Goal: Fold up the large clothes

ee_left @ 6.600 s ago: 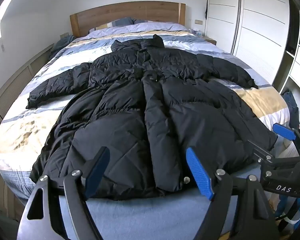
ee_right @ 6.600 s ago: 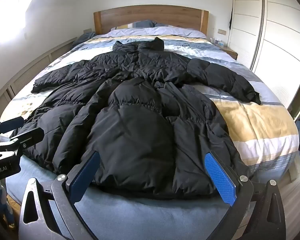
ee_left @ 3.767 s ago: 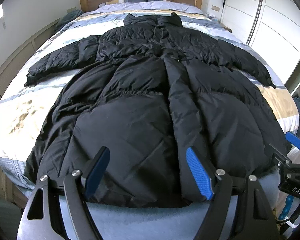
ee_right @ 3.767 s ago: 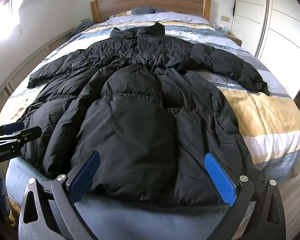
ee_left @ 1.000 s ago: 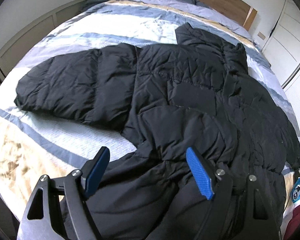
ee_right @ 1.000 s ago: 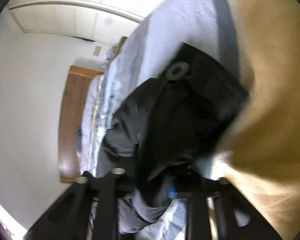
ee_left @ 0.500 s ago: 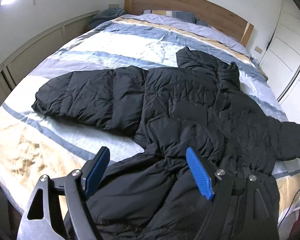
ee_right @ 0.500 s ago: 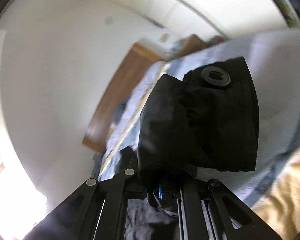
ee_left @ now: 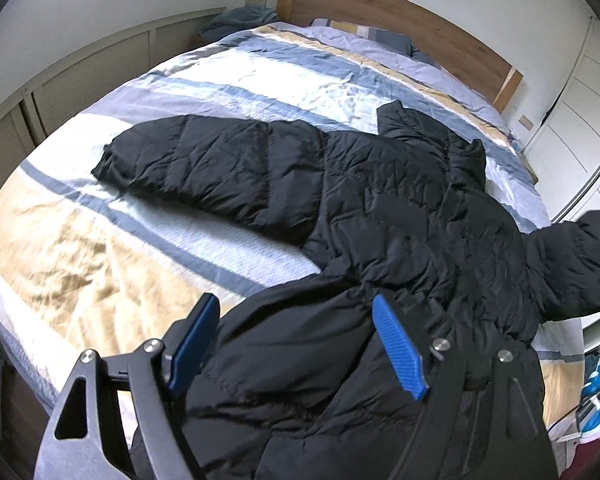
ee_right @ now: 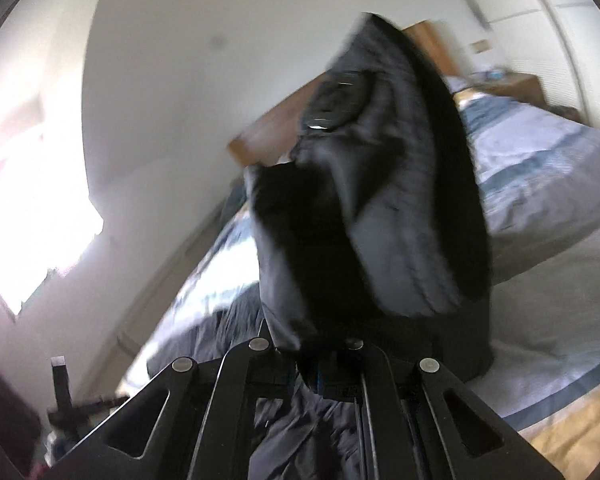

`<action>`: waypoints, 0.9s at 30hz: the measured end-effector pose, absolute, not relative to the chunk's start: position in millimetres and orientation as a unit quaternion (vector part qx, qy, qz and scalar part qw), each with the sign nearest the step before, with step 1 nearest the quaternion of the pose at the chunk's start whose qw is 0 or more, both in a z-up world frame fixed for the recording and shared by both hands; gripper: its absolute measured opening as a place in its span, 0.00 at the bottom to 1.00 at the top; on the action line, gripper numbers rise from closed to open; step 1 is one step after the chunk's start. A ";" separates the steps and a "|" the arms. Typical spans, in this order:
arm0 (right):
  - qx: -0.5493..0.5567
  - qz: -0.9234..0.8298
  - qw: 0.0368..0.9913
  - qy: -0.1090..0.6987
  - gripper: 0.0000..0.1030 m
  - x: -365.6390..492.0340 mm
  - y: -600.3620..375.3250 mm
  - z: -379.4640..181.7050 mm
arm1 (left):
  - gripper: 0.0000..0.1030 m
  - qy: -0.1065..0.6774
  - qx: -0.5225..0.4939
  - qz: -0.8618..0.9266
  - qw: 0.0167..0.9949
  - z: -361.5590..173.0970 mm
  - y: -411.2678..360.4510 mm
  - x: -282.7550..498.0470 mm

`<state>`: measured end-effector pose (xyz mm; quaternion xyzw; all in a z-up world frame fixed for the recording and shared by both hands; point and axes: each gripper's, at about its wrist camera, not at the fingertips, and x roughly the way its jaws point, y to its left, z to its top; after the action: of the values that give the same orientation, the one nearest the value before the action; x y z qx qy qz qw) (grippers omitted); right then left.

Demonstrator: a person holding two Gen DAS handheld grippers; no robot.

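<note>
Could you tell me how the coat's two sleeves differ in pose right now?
The far sleeve lies flat and stretched out on the striped bed; the near sleeve is lifted off it, its cuff pinched in the right gripper. Both are black and quilted.

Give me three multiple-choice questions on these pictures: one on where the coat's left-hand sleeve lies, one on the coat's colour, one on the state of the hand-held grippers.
1. Seen from the left wrist camera, the sleeve at the picture's left lies:
A. flat on the striped bedspread
B. on the floor
C. over the headboard

2. The puffer coat is:
A. red
B. black
C. white

3. The right hand-held gripper is:
A. open, empty
B. shut on the coat's cuff
C. resting on a pillow

Answers: 1 A, the sleeve stretches across the bedspread. 2 B, the puffer coat is black throughout. 3 B, the right hand-held gripper pinches the lifted cuff.
</note>
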<state>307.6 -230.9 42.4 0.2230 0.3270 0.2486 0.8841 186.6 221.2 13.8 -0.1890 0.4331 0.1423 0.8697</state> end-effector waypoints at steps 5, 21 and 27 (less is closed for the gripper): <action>0.137 0.285 0.869 0.381 0.08 296.6 -174.1 10.5 | 0.76 0.430 -0.201 0.152 0.867 9.5 232.4 176.4; -0.030 0.316 0.809 0.495 0.27 260.6 -95.2 -67.2 | 0.76 0.423 -0.207 0.156 0.868 5.5 231.0 181.8; -0.047 0.351 0.802 0.480 0.57 250.6 -72.3 -49.9 | 0.76 0.428 -0.205 0.140 0.869 8.2 217.6 191.8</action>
<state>250.6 -72.3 -49.9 -0.0471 0.4803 0.3514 0.8023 191.8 217.6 8.2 -0.2051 0.4280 0.1402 0.8690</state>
